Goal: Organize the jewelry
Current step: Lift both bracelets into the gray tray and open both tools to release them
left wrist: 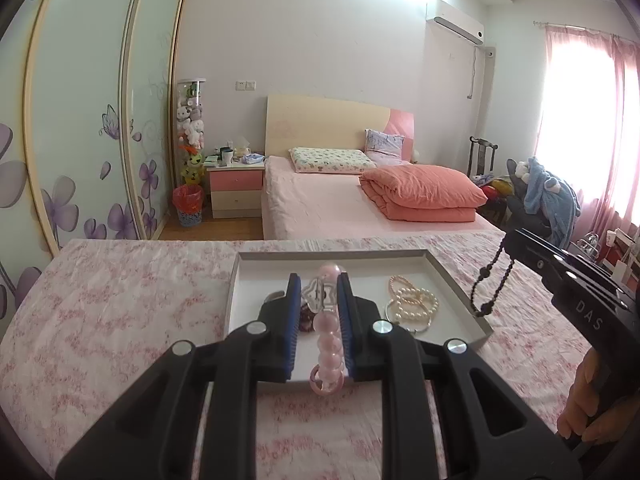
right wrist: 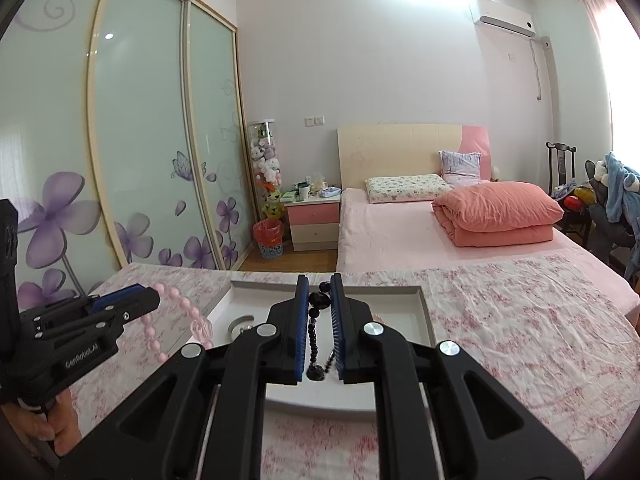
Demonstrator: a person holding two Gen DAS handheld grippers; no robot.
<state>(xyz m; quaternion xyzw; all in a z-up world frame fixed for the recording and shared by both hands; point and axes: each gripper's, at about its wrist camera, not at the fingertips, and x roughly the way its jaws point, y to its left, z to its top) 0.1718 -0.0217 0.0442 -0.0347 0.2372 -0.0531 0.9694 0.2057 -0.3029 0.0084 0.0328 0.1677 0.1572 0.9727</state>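
Note:
My left gripper (left wrist: 318, 284) is shut on a pink bead bracelet (left wrist: 328, 356) with a clear charm, held above the white tray (left wrist: 452, 280). It also shows in the right wrist view (right wrist: 132, 298), with the pink bracelet (right wrist: 176, 312) hanging from it. My right gripper (right wrist: 319, 280) is shut on a black bead bracelet (right wrist: 314, 336), above the tray (right wrist: 426, 312). In the left wrist view the right gripper (left wrist: 510, 242) holds the black bracelet (left wrist: 486, 288) over the tray's right edge. Pearl bracelets (left wrist: 412, 304) lie in the tray.
The tray sits on a table with a pink floral cloth (left wrist: 120, 304). A small dark item (left wrist: 306, 318) lies in the tray by the left finger. A silver ring-like piece (right wrist: 240, 326) lies in the tray. A pink bed (left wrist: 360, 200) stands beyond.

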